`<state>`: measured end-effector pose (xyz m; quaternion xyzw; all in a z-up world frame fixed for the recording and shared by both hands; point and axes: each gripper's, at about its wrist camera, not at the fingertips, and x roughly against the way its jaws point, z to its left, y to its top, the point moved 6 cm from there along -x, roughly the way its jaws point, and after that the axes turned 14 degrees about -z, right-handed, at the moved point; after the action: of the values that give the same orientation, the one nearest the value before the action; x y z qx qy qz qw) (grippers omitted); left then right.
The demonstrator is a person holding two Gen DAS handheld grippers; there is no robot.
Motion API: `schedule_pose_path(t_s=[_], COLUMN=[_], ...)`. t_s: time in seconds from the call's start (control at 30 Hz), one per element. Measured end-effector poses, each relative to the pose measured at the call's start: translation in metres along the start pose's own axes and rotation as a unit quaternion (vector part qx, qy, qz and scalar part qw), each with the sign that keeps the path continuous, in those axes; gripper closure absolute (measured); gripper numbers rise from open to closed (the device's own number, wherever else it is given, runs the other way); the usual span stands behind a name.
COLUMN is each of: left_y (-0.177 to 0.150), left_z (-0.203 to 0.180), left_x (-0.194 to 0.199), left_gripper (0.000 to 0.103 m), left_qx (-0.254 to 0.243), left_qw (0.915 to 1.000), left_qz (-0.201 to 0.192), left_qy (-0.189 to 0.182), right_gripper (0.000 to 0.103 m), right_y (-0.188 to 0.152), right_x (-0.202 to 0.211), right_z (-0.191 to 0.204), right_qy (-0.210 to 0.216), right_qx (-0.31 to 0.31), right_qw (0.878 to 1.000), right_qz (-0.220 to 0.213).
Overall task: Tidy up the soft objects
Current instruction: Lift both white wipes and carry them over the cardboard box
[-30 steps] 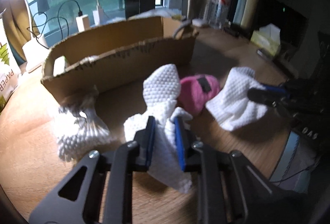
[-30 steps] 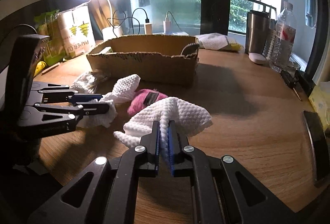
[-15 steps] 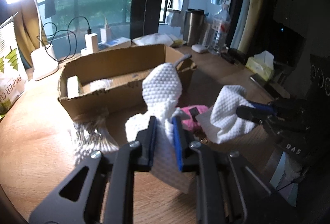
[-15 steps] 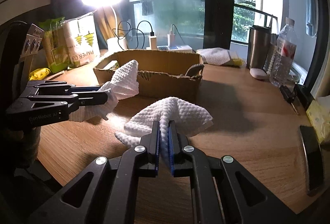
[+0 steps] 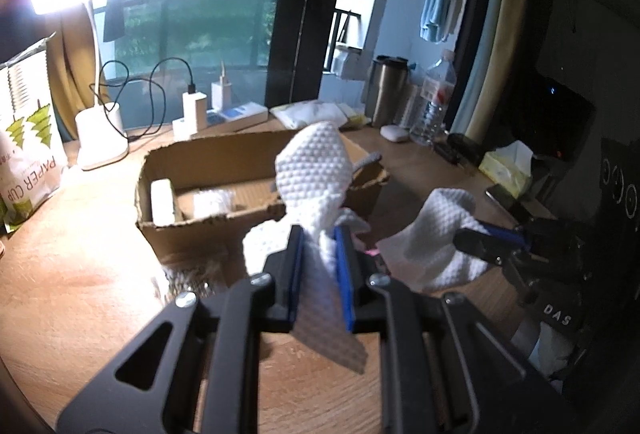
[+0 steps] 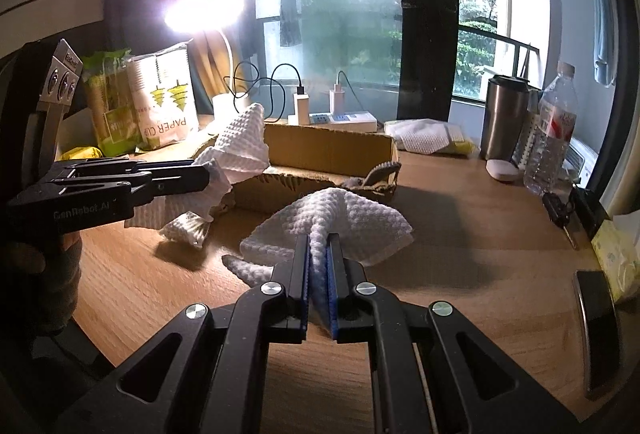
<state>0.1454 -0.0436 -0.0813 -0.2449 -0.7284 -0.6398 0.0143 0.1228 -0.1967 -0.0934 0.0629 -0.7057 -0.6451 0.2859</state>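
My left gripper (image 5: 319, 234) is shut on a white waffle cloth (image 5: 314, 170) and holds it in the air in front of the open cardboard box (image 5: 208, 158). It also shows in the right wrist view (image 6: 240, 142). My right gripper (image 6: 319, 240) is shut on a second white waffle cloth (image 6: 340, 218), lifted above the wooden table (image 6: 460, 234); this cloth shows in the left wrist view (image 5: 432, 246). The box (image 6: 332, 150) holds a white item (image 5: 162, 200) and a cloth. A crumpled white cloth (image 6: 186, 228) lies on the table. The pink object is almost hidden.
At the table's back stand a lamp (image 5: 100, 138), chargers (image 5: 194, 110), a paper cup bag (image 5: 28, 162), a steel tumbler (image 6: 504, 118) and a water bottle (image 6: 550, 138). A phone (image 6: 598, 330) and tissue pack (image 6: 616, 258) lie at the right edge.
Both grippers have risen from the table, each lifting its white cloth. The pink object has dropped out of sight behind the left cloth.
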Motion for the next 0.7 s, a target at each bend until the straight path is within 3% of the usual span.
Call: schedule_pose_path(t_s=[0.7], left_y=[0.037], left_z=[0.009], left_x=[-0.007], left_gripper=[0.087], left_qx=[0.019], left_qw=[0.998], left_qz=[-0.052], left_qy=[0.03], right_gripper=[0.095], right_y=[0.042], right_x=[-0.017], right_z=[-0.002], right_qy=[-0.005], right_qx=[0.006], right_qw=[0.999], right_qz=[-0.047])
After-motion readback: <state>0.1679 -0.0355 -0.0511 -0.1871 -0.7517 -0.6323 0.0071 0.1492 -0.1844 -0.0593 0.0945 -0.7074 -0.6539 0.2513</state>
